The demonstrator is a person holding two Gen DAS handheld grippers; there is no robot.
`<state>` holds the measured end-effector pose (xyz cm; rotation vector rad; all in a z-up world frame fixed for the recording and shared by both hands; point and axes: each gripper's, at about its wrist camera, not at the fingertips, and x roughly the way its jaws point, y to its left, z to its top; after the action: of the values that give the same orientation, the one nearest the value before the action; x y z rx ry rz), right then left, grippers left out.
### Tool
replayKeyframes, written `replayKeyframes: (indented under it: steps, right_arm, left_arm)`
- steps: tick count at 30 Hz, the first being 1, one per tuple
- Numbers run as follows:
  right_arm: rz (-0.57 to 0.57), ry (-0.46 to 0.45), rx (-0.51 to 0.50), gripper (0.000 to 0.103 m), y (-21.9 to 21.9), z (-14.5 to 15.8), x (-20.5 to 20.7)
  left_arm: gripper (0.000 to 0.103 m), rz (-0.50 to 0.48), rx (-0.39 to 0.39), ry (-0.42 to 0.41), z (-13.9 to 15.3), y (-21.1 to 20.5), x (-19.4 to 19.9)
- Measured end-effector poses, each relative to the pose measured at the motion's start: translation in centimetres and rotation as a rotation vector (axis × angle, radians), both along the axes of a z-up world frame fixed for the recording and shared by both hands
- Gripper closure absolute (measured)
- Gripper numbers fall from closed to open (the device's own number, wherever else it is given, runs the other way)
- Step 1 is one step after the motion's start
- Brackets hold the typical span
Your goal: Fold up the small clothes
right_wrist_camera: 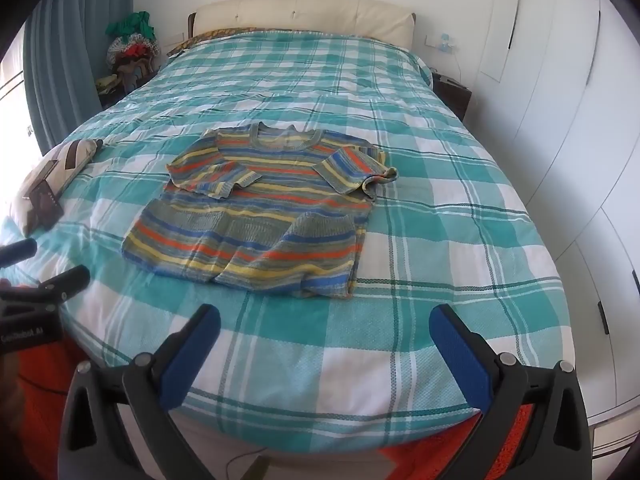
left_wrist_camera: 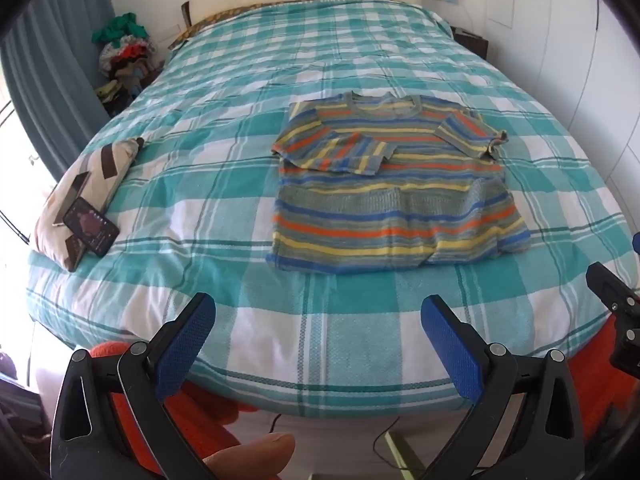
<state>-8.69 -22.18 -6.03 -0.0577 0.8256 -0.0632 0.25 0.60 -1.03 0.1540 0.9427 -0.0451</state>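
A small striped knit sweater [left_wrist_camera: 392,184] in grey, blue, orange and yellow lies flat on the bed, neck toward the headboard, both sleeves folded in over the chest. It also shows in the right wrist view [right_wrist_camera: 264,208]. My left gripper [left_wrist_camera: 318,312] is open and empty, above the bed's near edge, short of the sweater's hem. My right gripper [right_wrist_camera: 324,324] is open and empty, also at the near edge, in front of the hem's right corner. The right gripper's body shows at the right edge of the left wrist view [left_wrist_camera: 616,300].
The bed has a teal and white checked cover [left_wrist_camera: 240,184]. A patterned cushion [left_wrist_camera: 84,184] with a phone [left_wrist_camera: 91,226] leaning on it lies at the left edge. A pile of clothes [left_wrist_camera: 124,52] sits beside the headboard. White wardrobe doors [right_wrist_camera: 560,128] line the right. An orange rug [left_wrist_camera: 176,420] is below.
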Motion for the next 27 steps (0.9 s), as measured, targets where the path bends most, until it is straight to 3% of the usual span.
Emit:
replayKeyframes:
  steps: [13,21,25,27]
  right_arm:
    - [-0.001,0.001,0.003,0.0,0.14,-0.26,0.11]
    - [0.004,0.01,0.002,0.0,0.2,-0.44,0.13]
    - [0.003,0.013,0.003,0.0,0.19,-0.56,0.31]
    - [0.001,0.011,0.004,0.0,0.21,-0.6,0.35]
  left_arm:
    - [0.0,-0.008,-0.02,0.025,-0.16,-0.12,0.18]
    - [0.0,0.015,0.049,-0.033,-0.07,-0.41,0.02]
    - [0.0,0.014,0.066,-0.115,0.35,-0.45,-0.42]
    - [0.0,0.029,0.147,-0.165,0.37,-0.67,-0.26]
